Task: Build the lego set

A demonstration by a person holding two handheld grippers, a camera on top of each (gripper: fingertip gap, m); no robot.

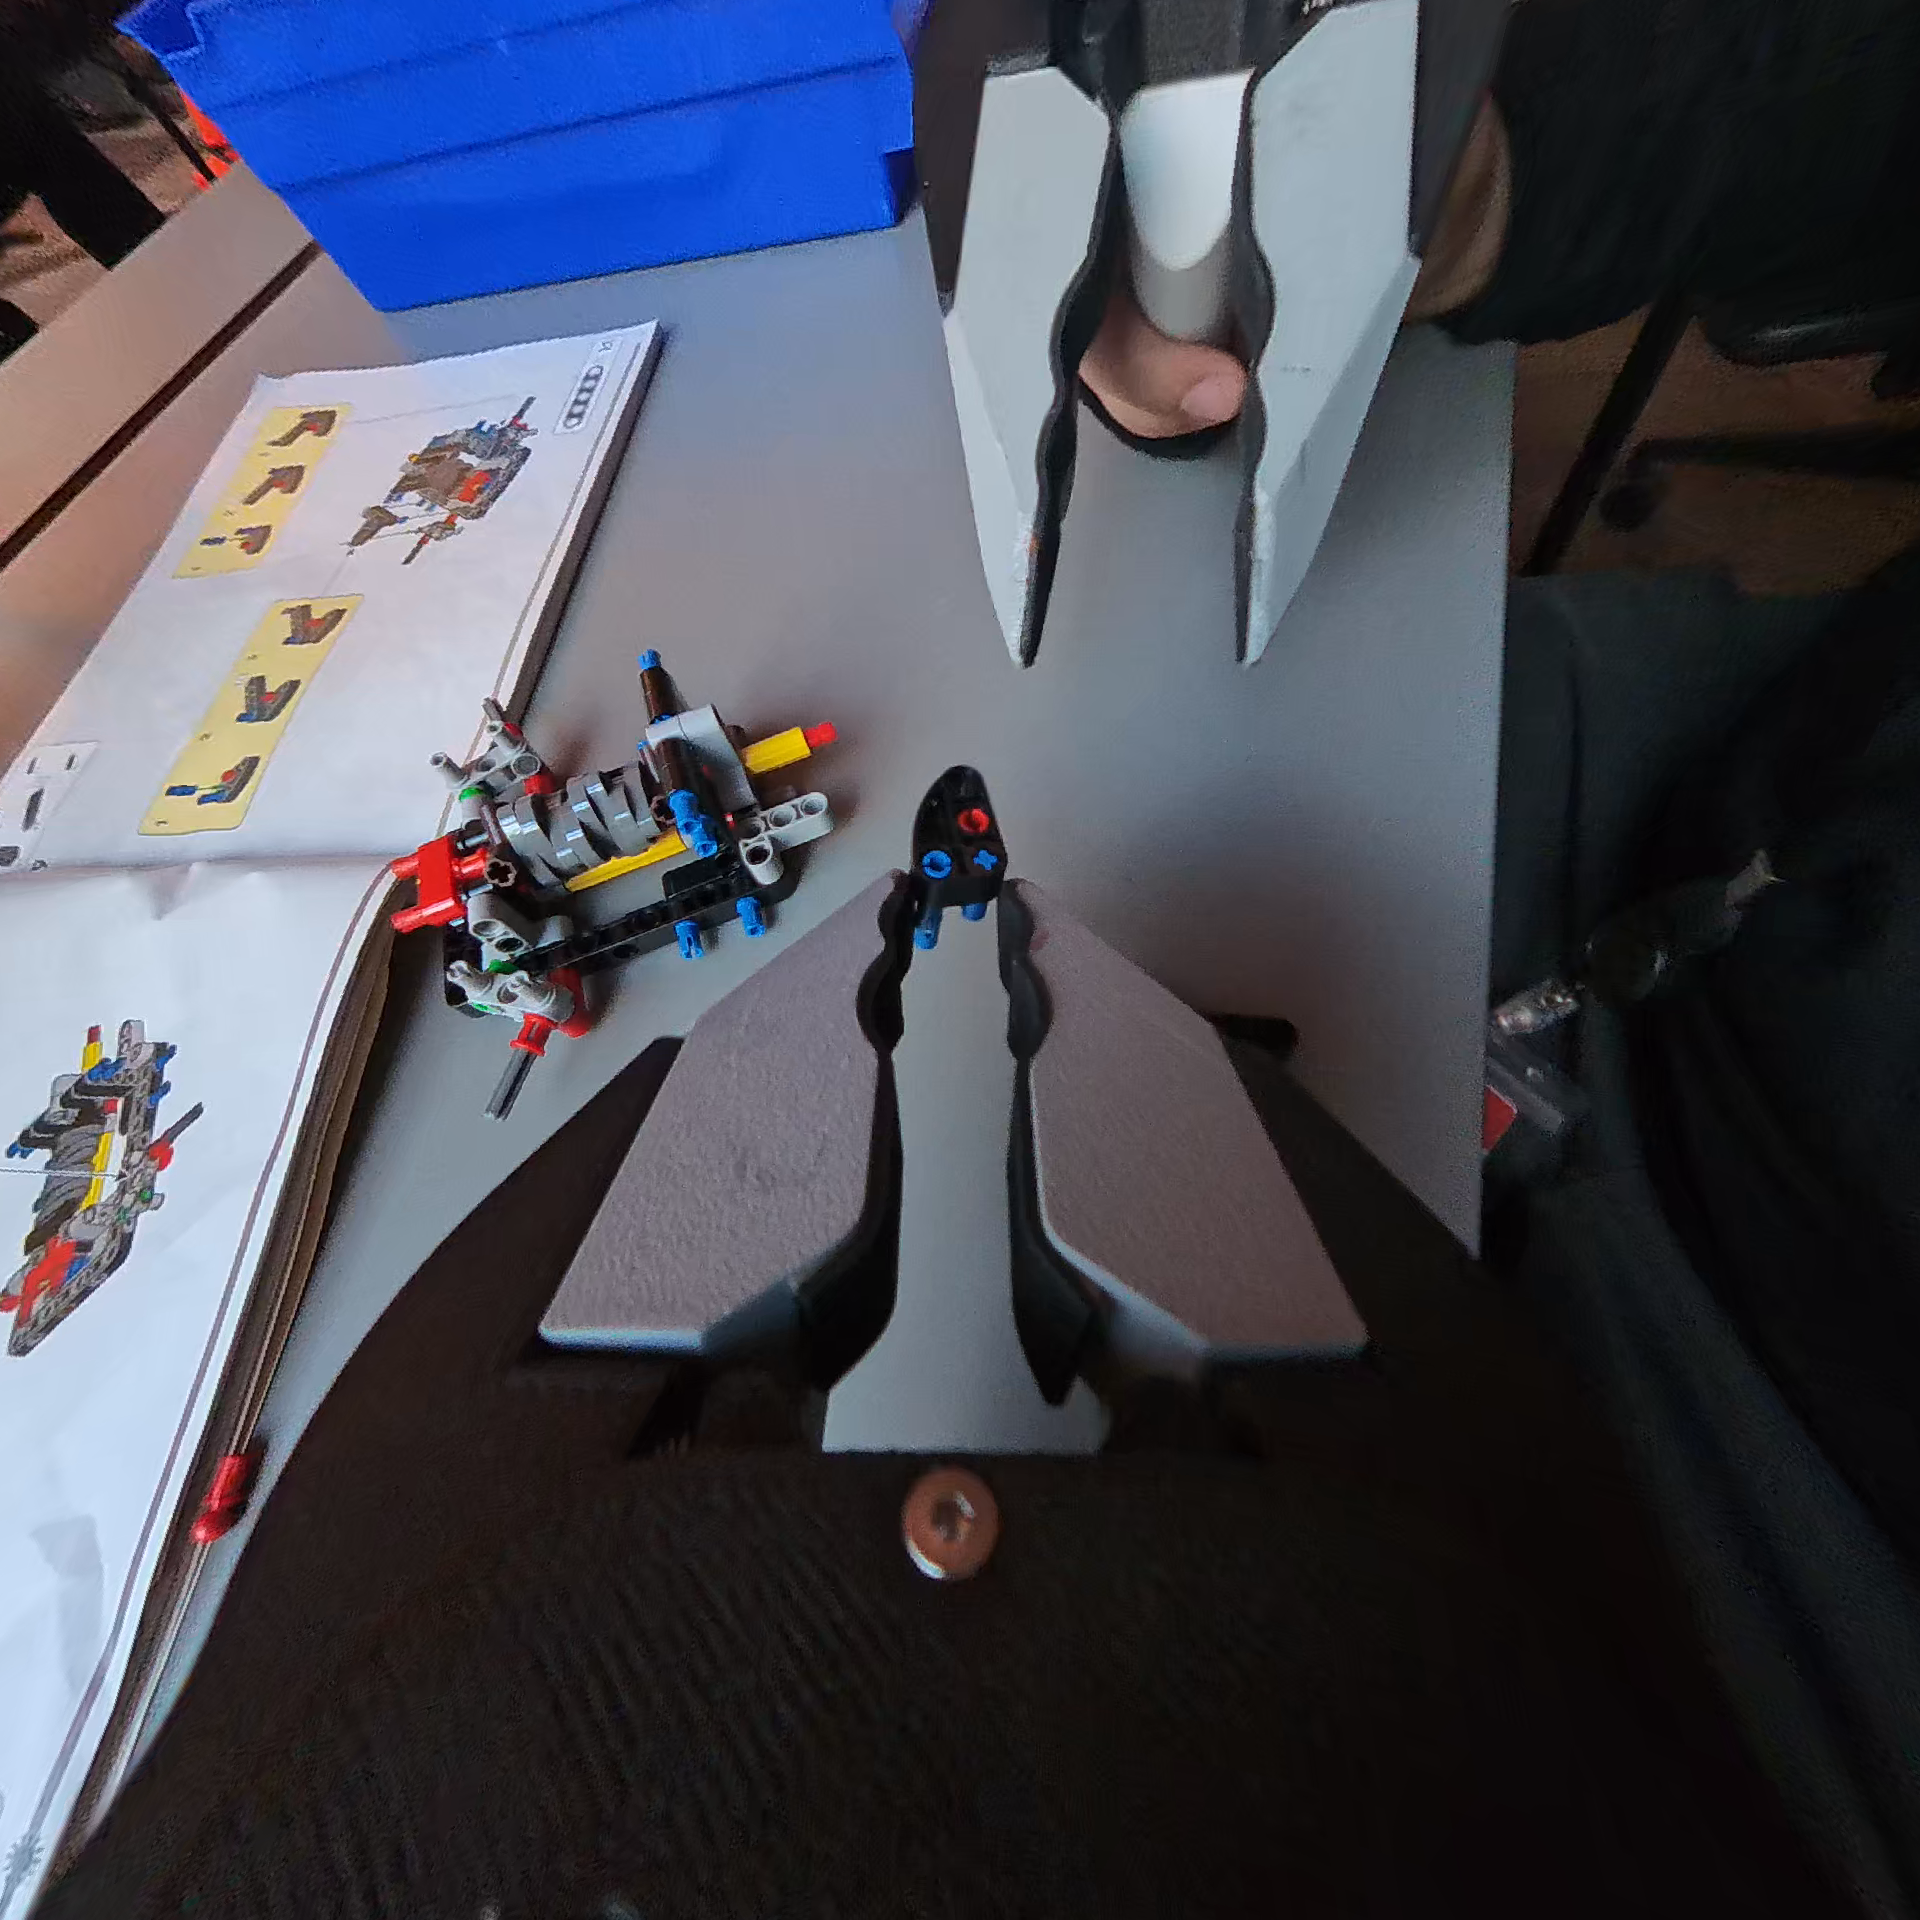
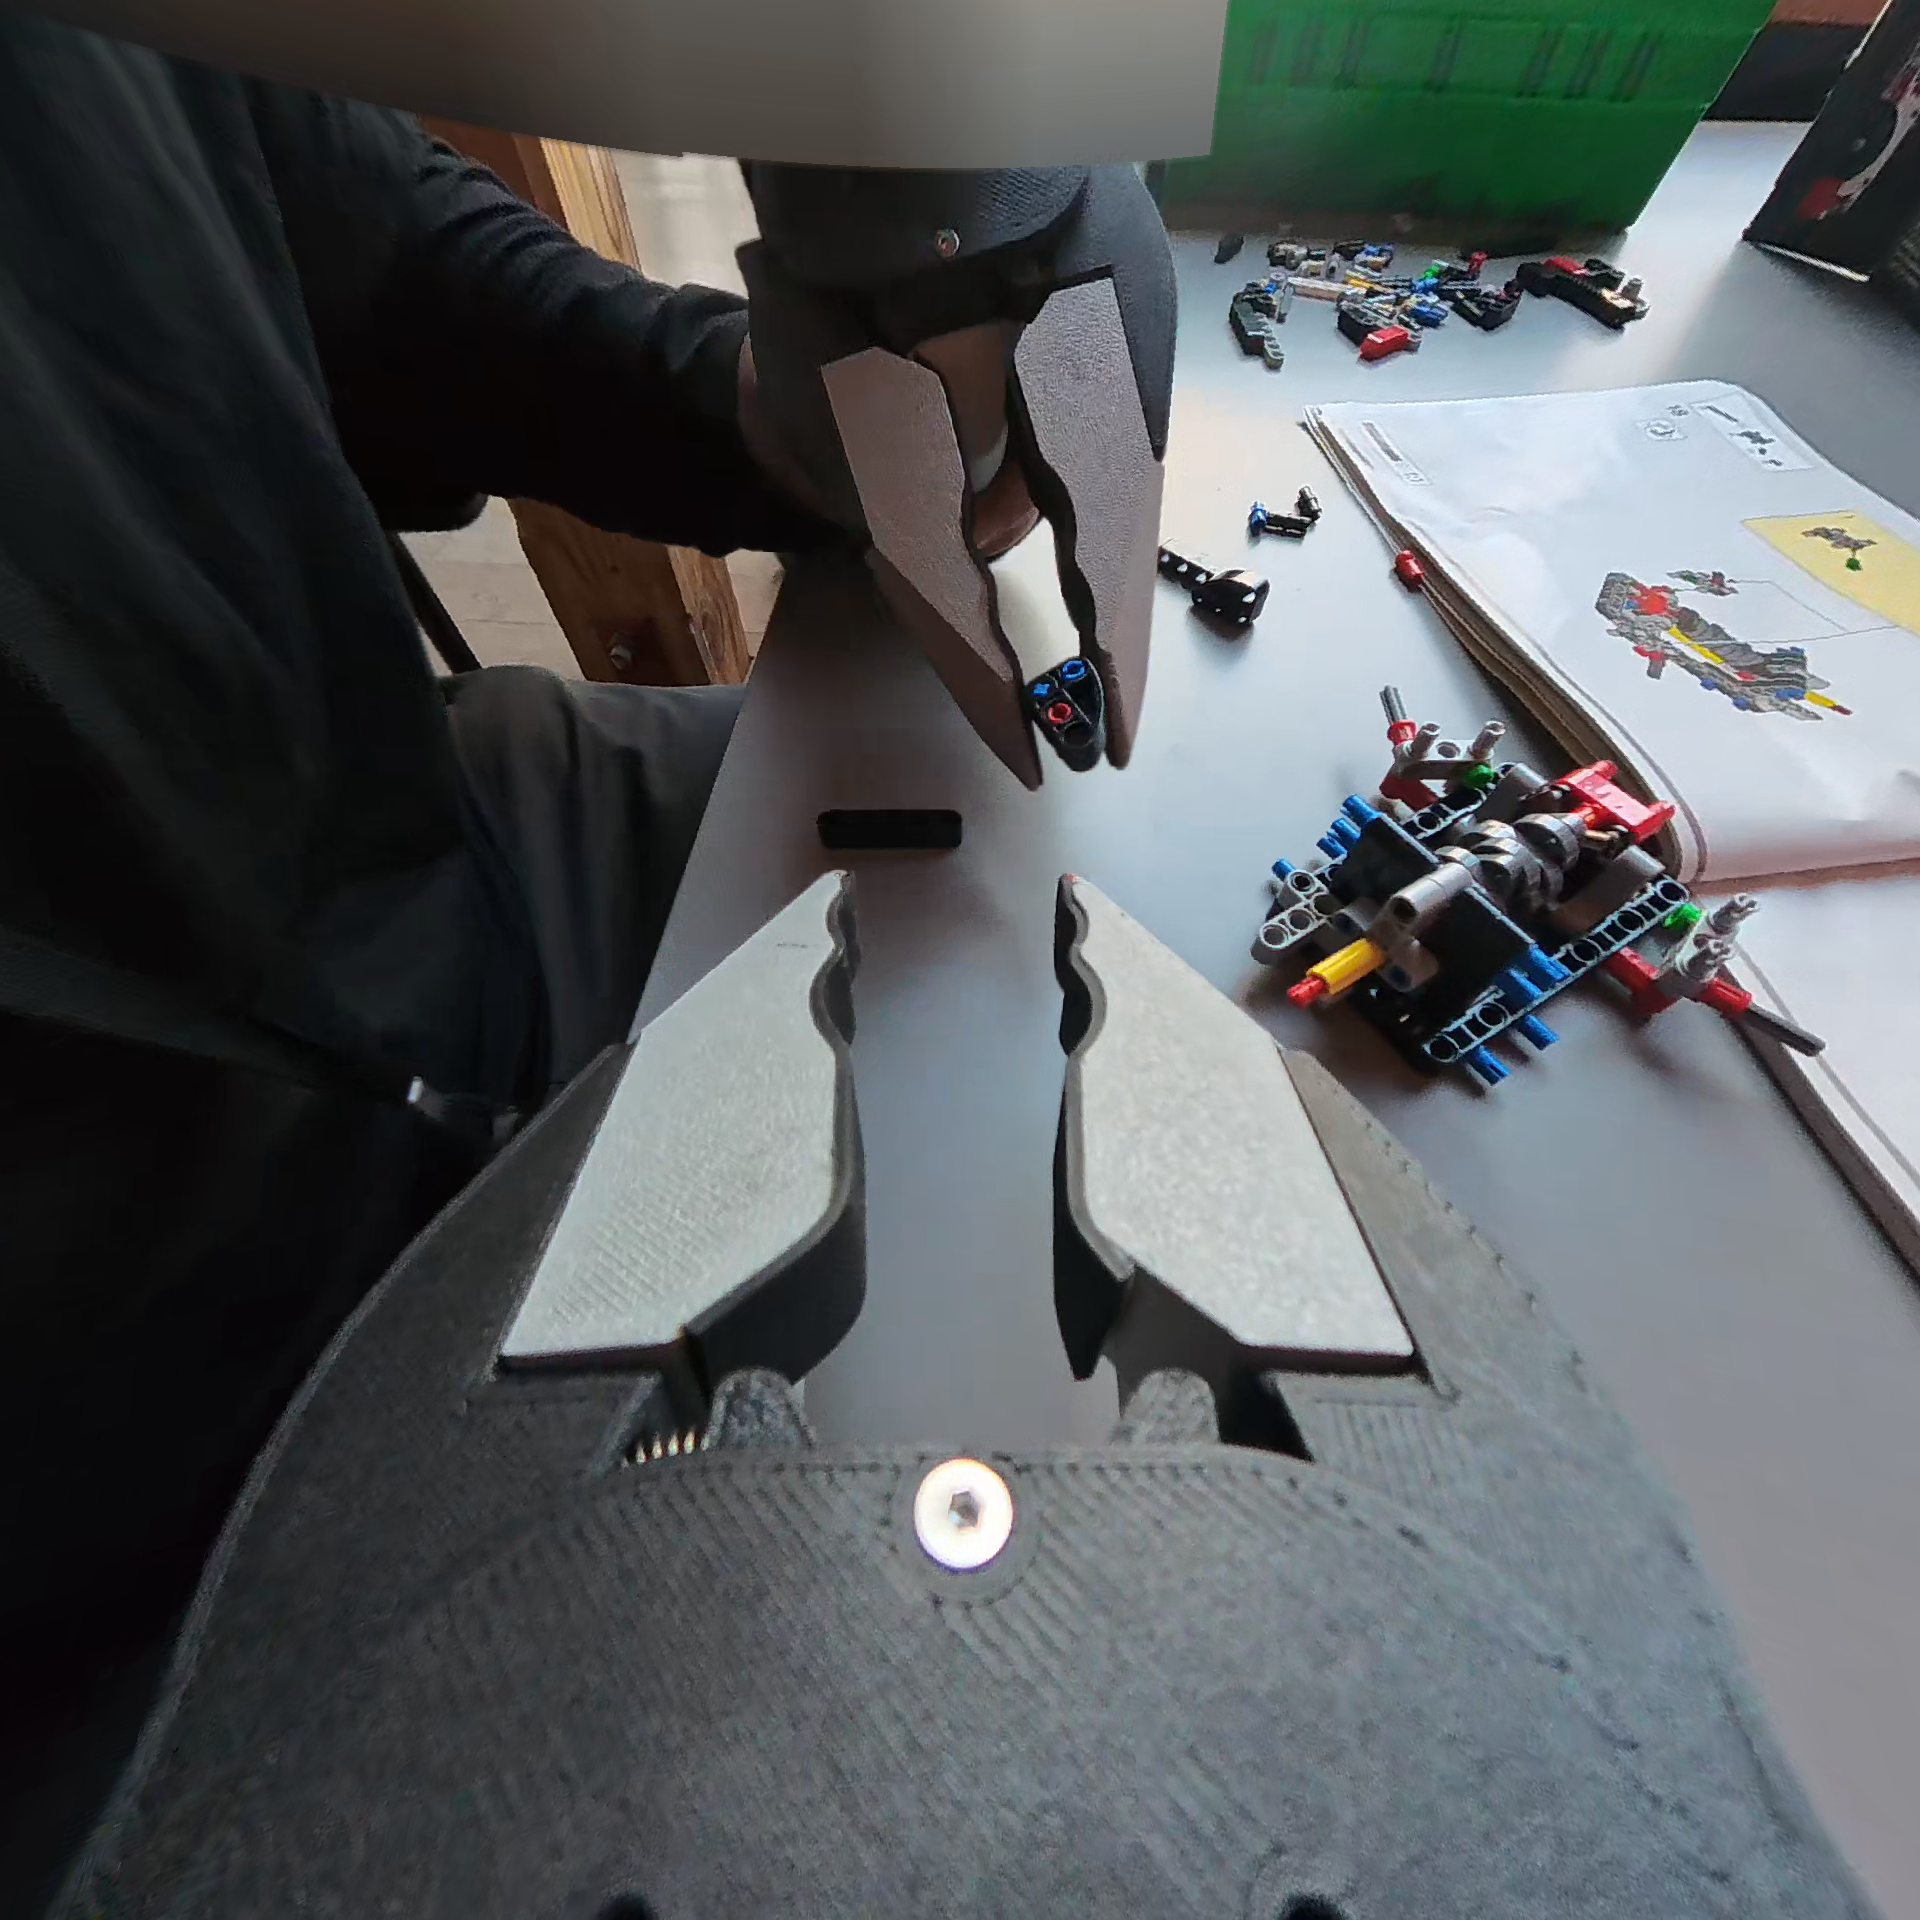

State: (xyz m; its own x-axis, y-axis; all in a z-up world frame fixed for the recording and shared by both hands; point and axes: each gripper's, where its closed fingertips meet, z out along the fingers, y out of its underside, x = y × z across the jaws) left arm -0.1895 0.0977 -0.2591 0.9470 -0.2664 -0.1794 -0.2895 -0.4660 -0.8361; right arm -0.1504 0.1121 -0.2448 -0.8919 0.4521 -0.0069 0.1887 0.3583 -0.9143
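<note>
My left gripper (image 1: 958, 891) is shut on a small black triangular lego piece (image 1: 961, 836) with blue and red pins, held above the grey table (image 1: 1195, 790). It also shows in the right wrist view (image 2: 1078, 767) with the piece (image 2: 1070, 712). My right gripper (image 2: 956, 883) is open and empty, facing the left one (image 1: 1135, 657). A short black beam (image 2: 888, 829) lies on the table between the two grippers. The partly built lego chassis (image 1: 613, 831) (image 2: 1496, 904) lies beside the open instruction booklet (image 1: 312, 603) (image 2: 1662, 582).
A blue bin (image 1: 571, 135) stands behind the booklet. A green bin (image 2: 1455, 94) and a pile of loose pieces (image 2: 1434, 291) are at the far end. A black angled piece (image 2: 1216, 587), a small pin piece (image 2: 1283, 514) and a red pin (image 2: 1408, 569) lie near the booklet. The table edge and a person's dark clothing are close by. The left gripper's tips are roughly 5 cm from the right gripper's.
</note>
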